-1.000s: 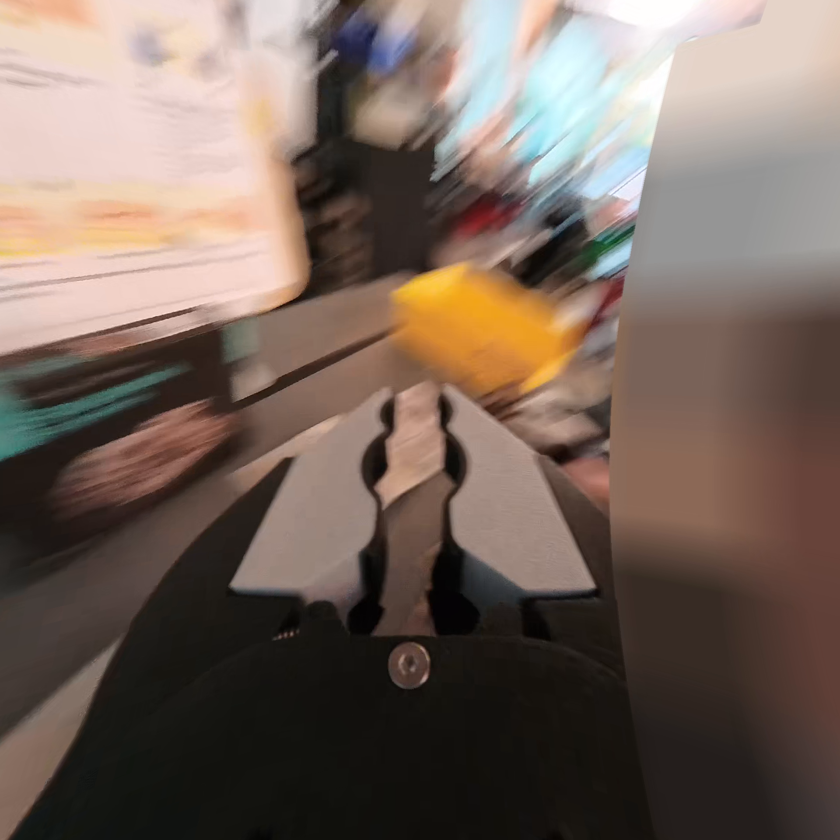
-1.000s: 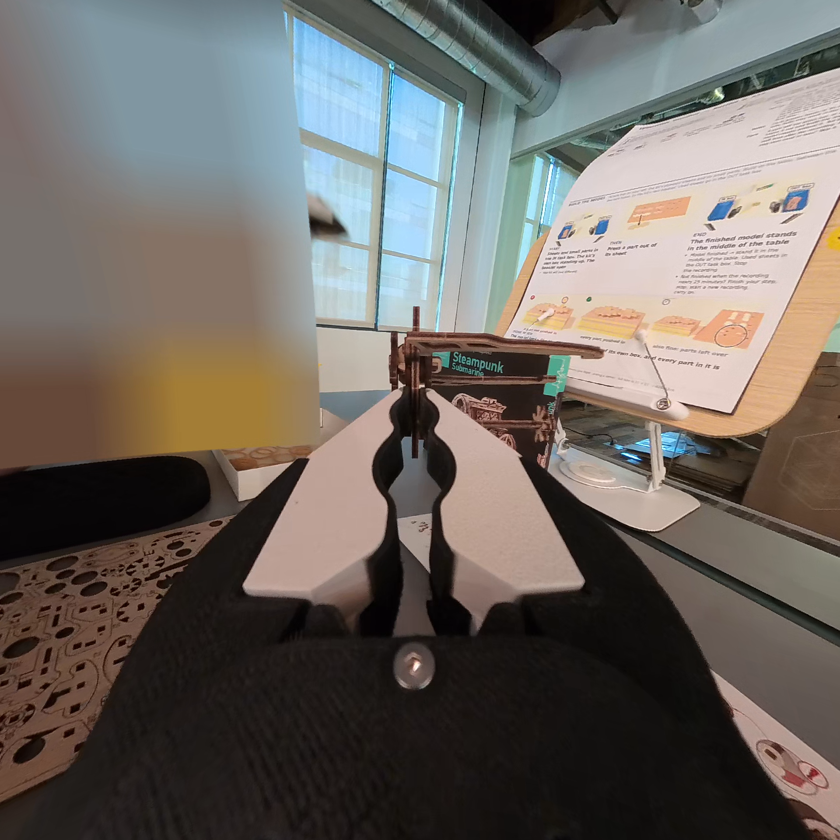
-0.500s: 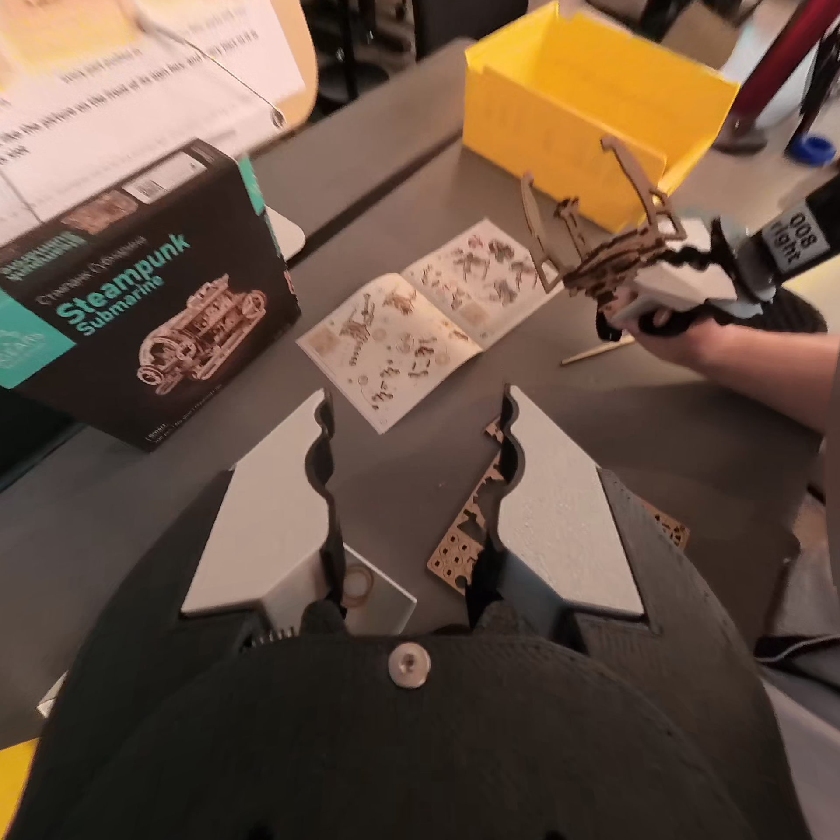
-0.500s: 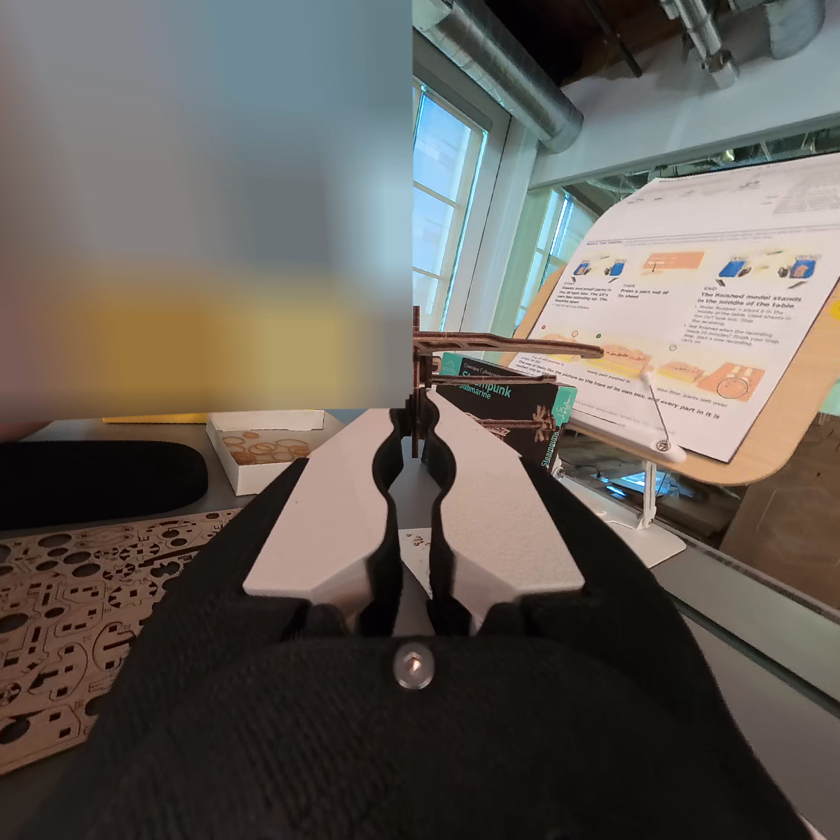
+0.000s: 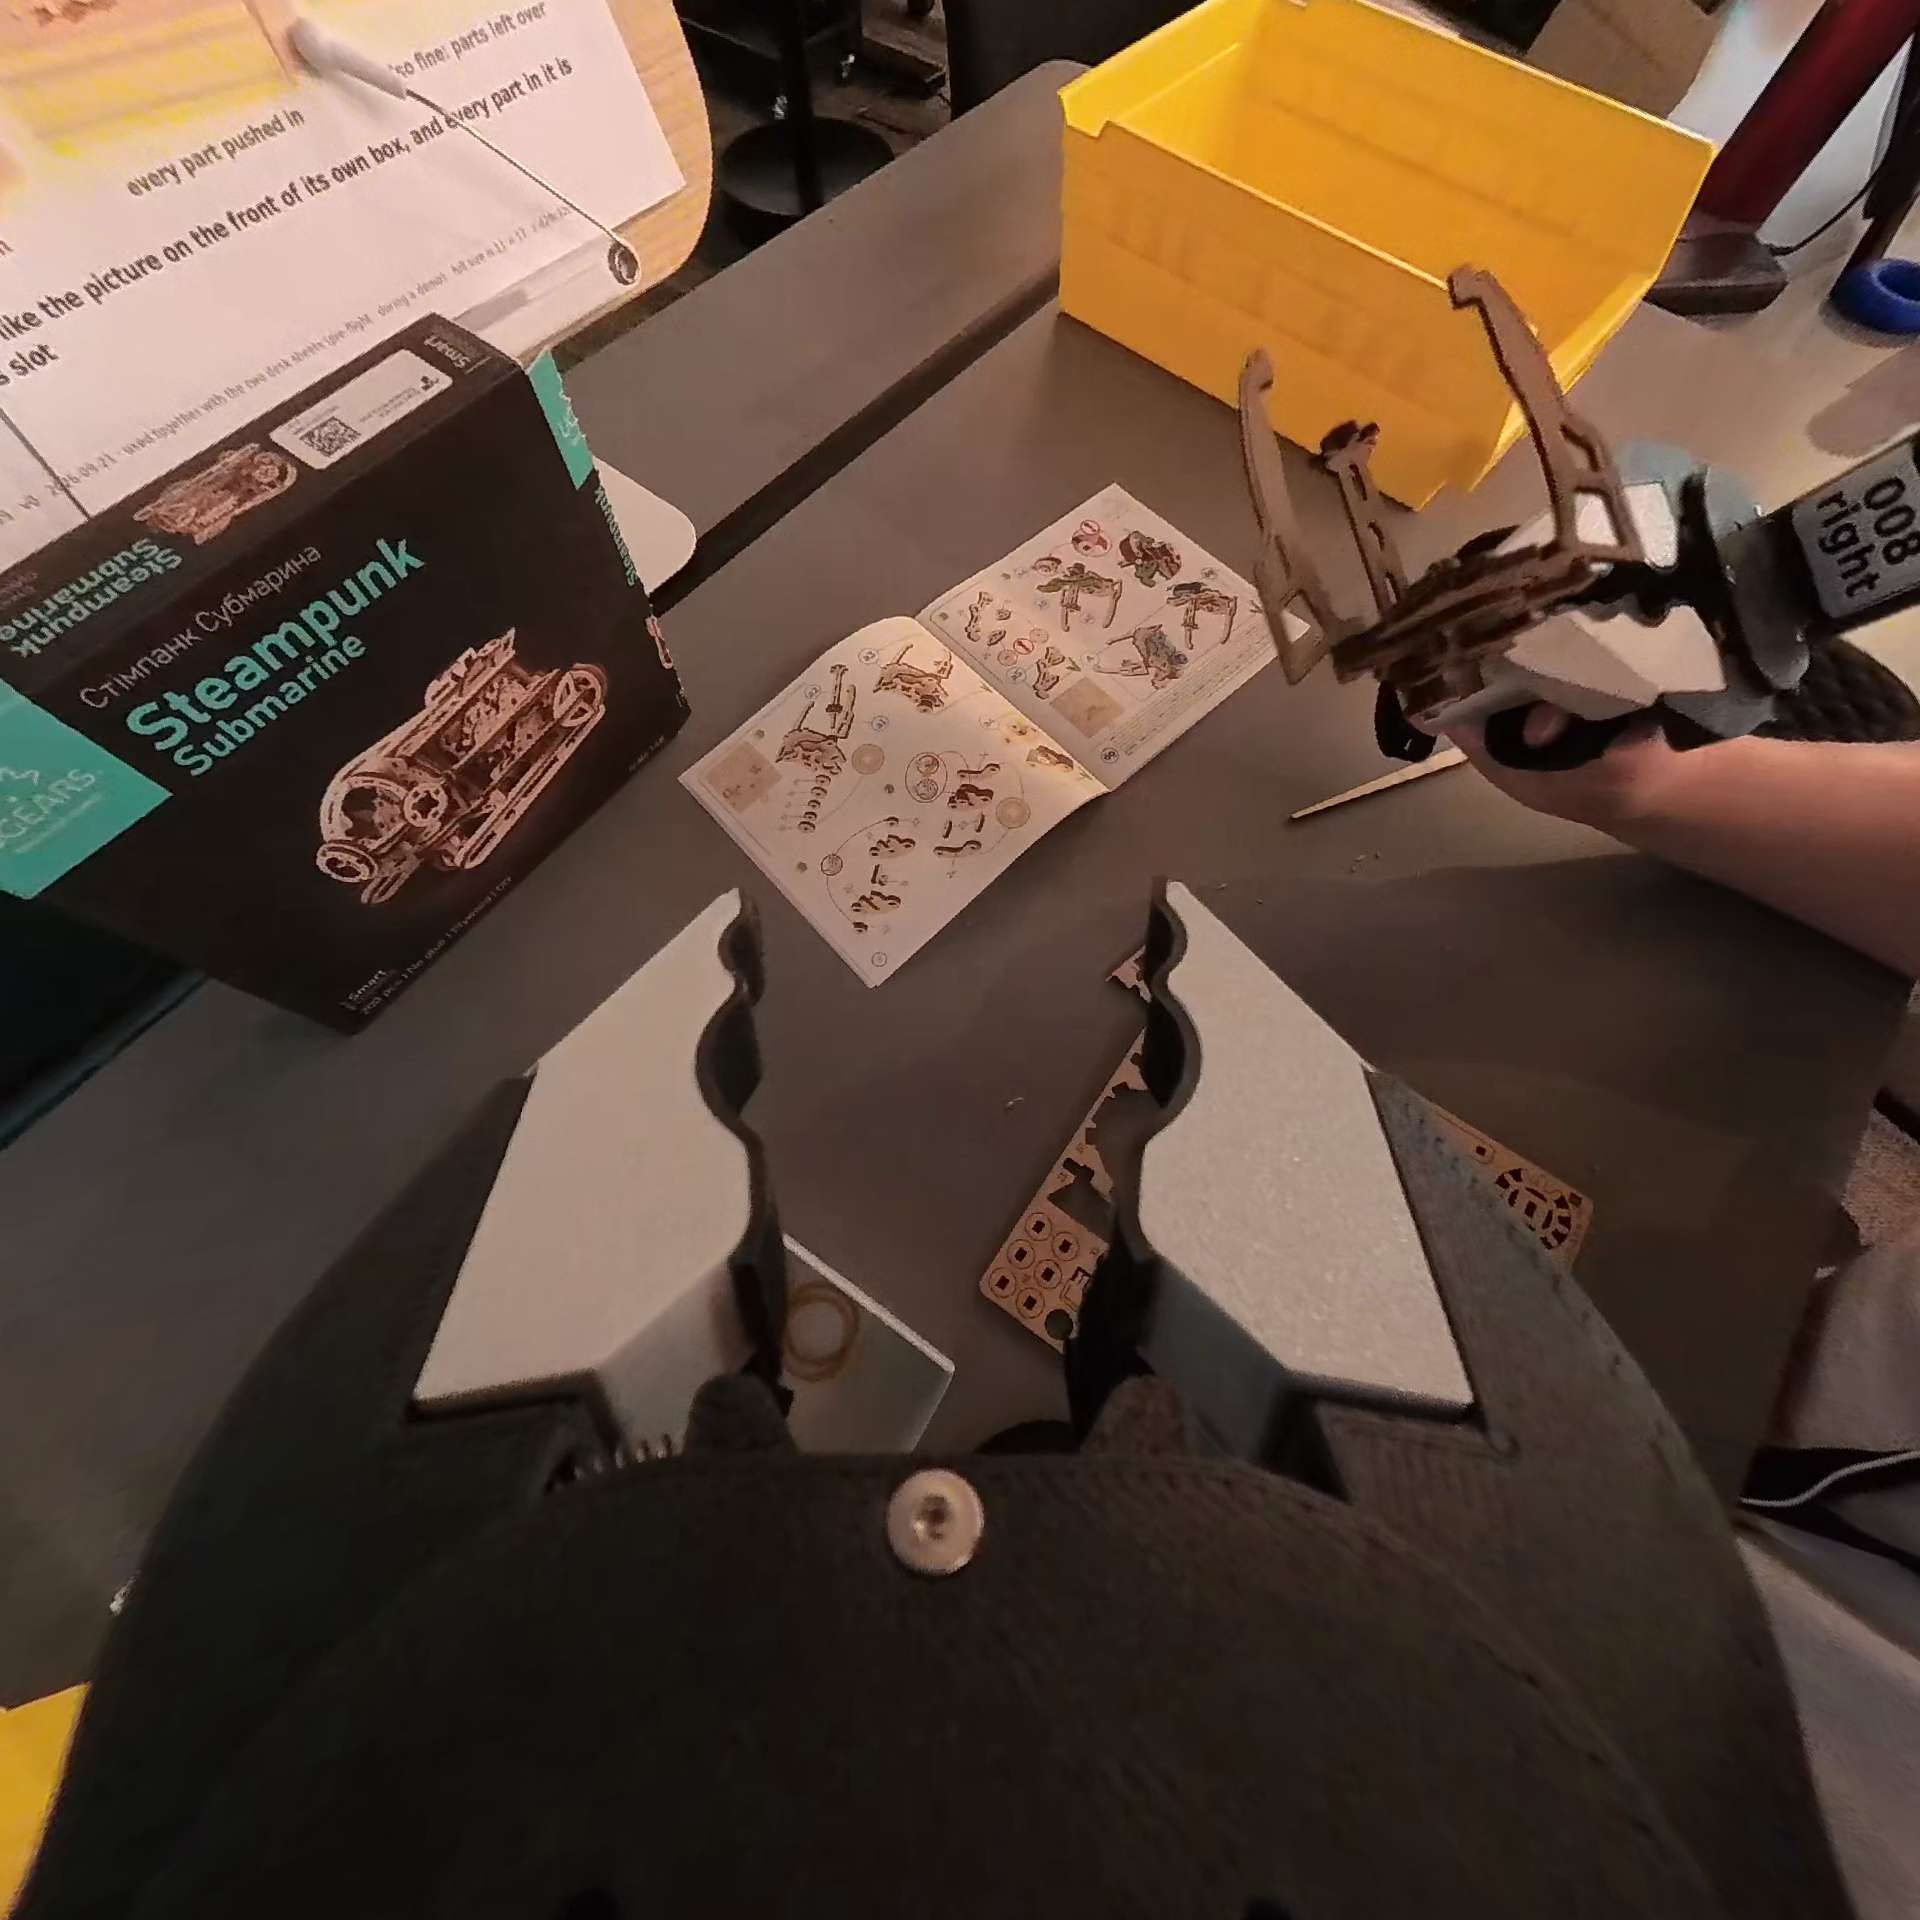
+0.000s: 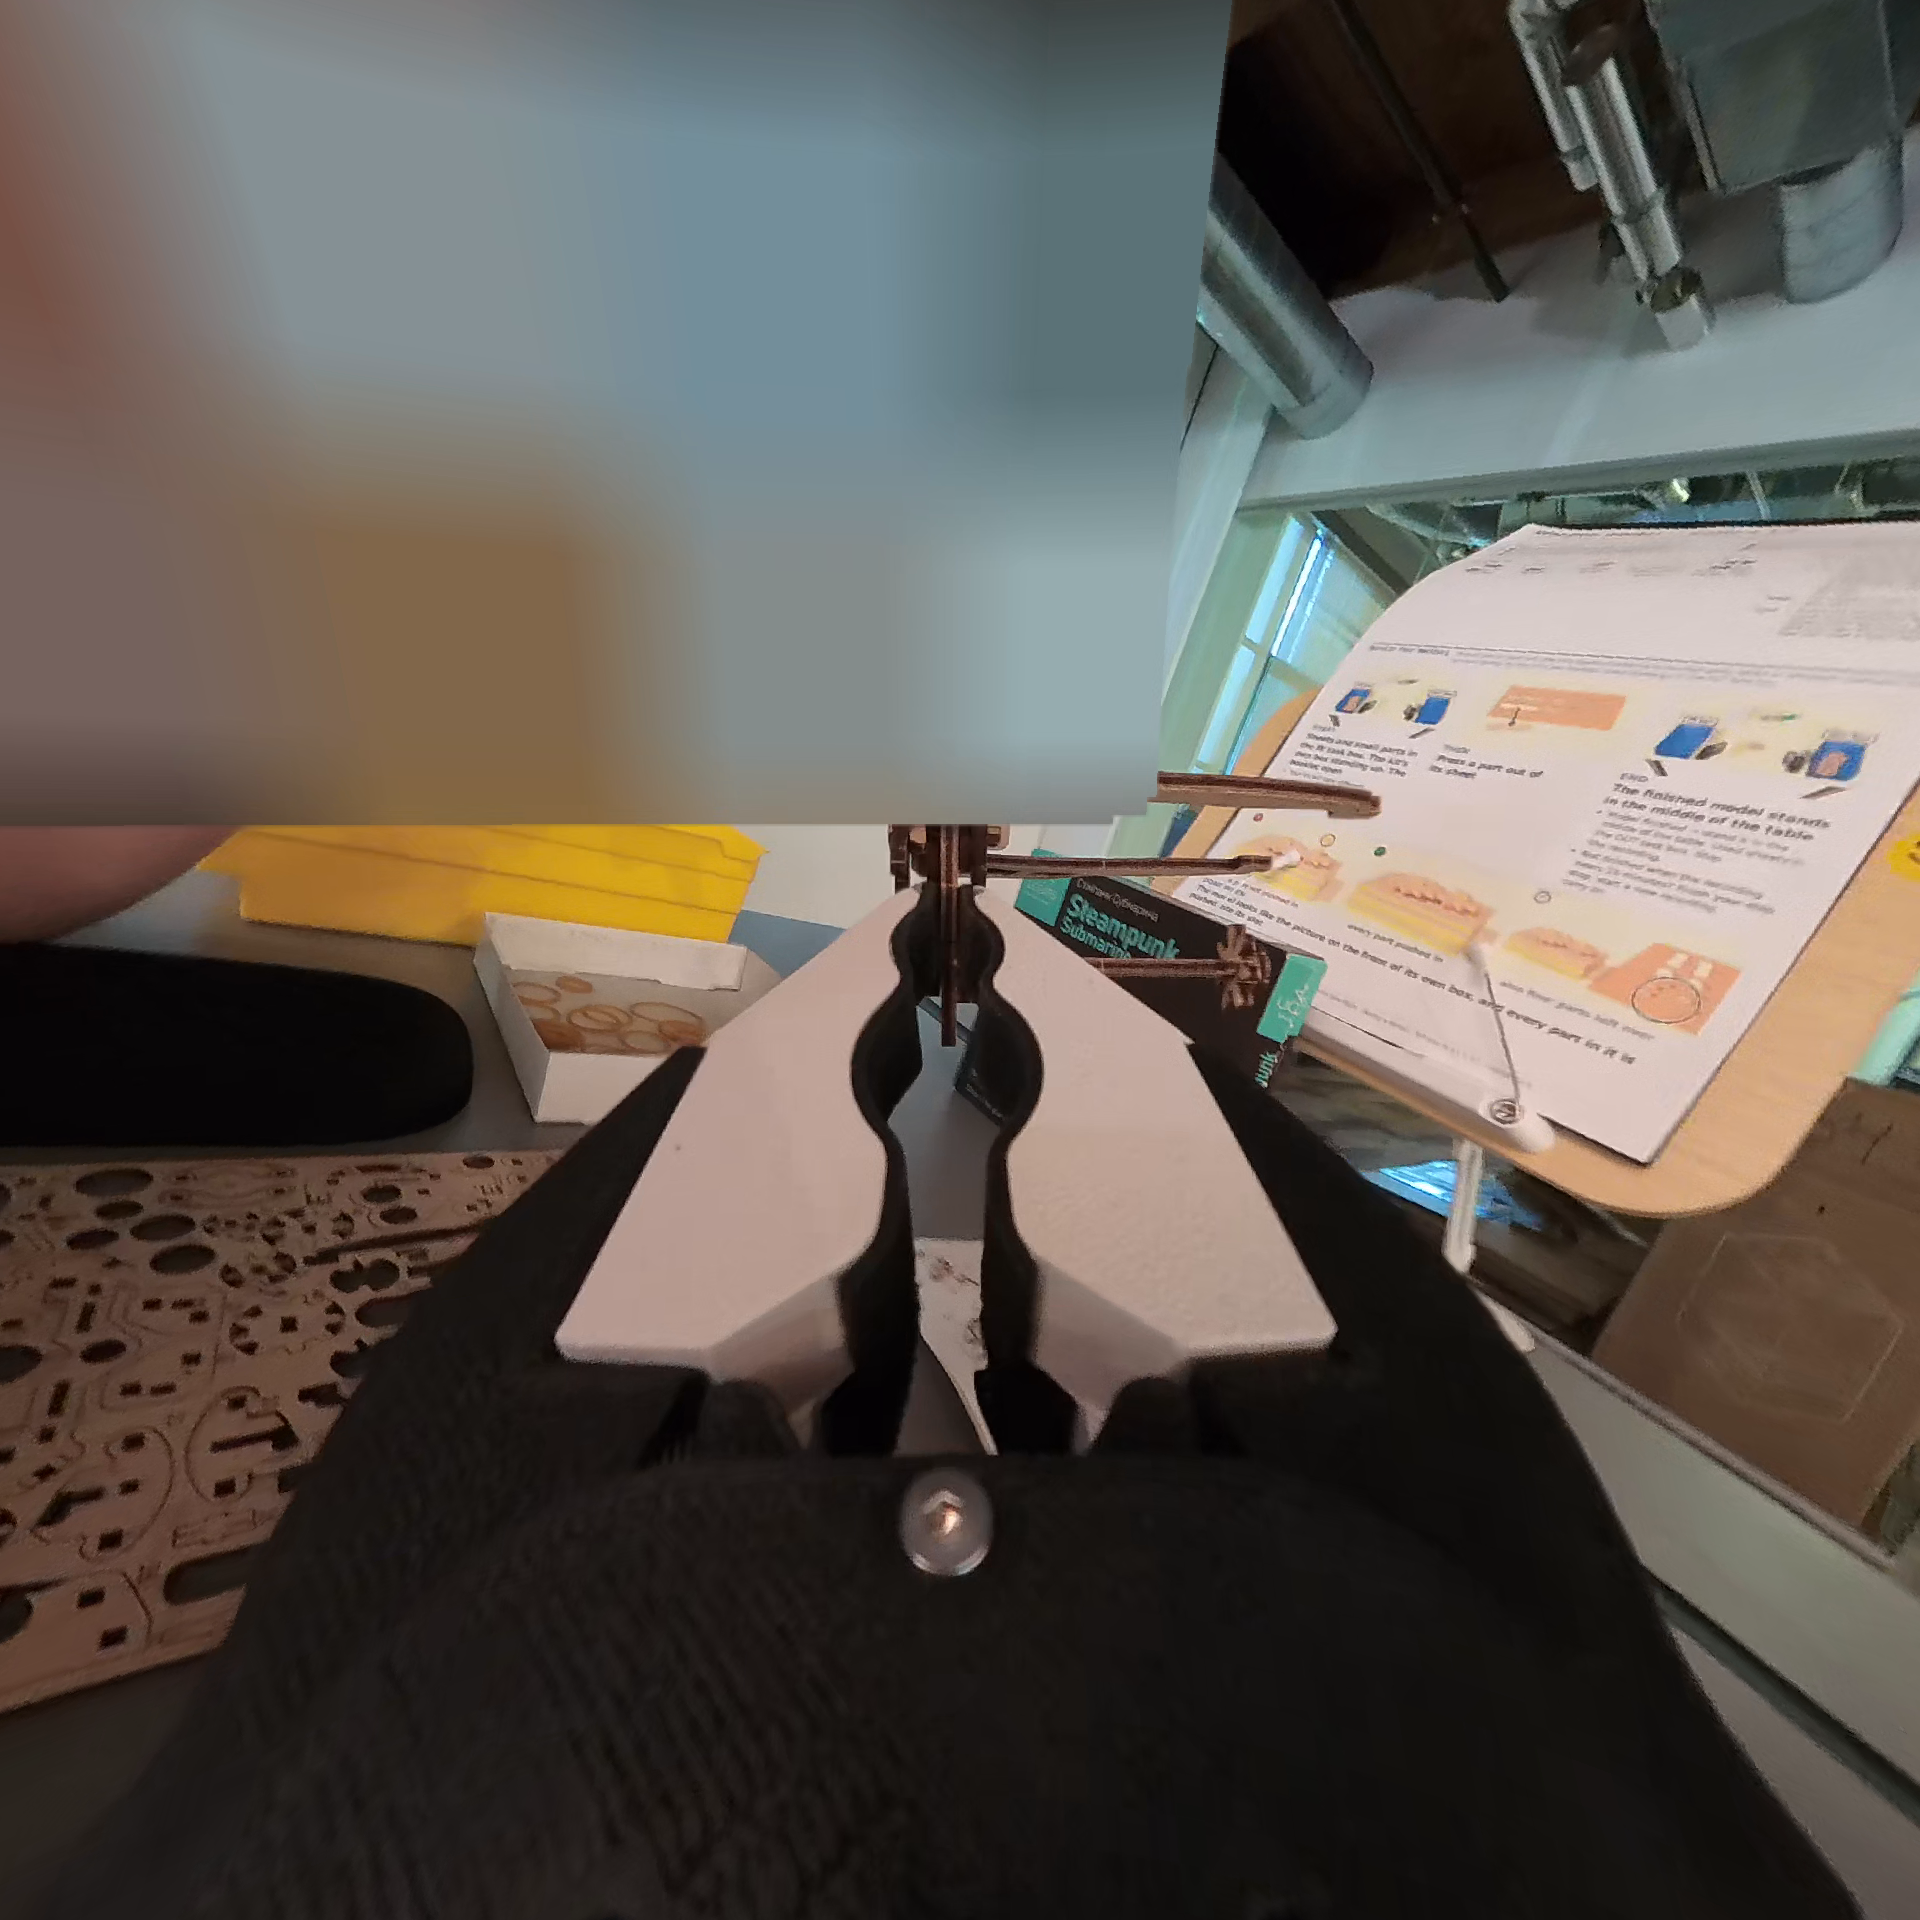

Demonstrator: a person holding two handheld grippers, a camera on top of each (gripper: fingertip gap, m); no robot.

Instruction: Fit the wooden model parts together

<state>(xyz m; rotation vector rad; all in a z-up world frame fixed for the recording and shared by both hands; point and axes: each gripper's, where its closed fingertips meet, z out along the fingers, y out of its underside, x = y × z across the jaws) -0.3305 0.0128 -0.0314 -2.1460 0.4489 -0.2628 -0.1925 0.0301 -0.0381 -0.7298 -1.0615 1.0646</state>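
My left gripper (image 5: 951, 914) is open and empty above the grey table (image 5: 1455, 987). Below it lie a punched wooden parts sheet (image 5: 1049, 1247) and a small white tray (image 5: 883, 1361) holding wooden rings. My right gripper (image 6: 948, 925) is shut on a dark wooden model assembly (image 6: 1262, 798), whose thin arms stick out to the right. In the left wrist view the right gripper (image 5: 1455, 675) holds that assembly (image 5: 1382, 613) in the air at the right, arms pointing up, well apart from my left gripper.
A yellow bin (image 5: 1351, 208) stands at the back right. The black kit box (image 5: 312, 707) stands at the left, with an open instruction booklet (image 5: 977, 727) in the middle. A thin wooden stick (image 5: 1371, 790) lies near the right hand. A slanted instruction board (image 6: 1558, 883) stands behind, and a large punched sheet (image 6: 156, 1351) lies nearby.
My left gripper swung down from a blurred forward view to face the table, and its jaws went from nearly shut to wide open. My right gripper tilted upward, still holding the assembly.
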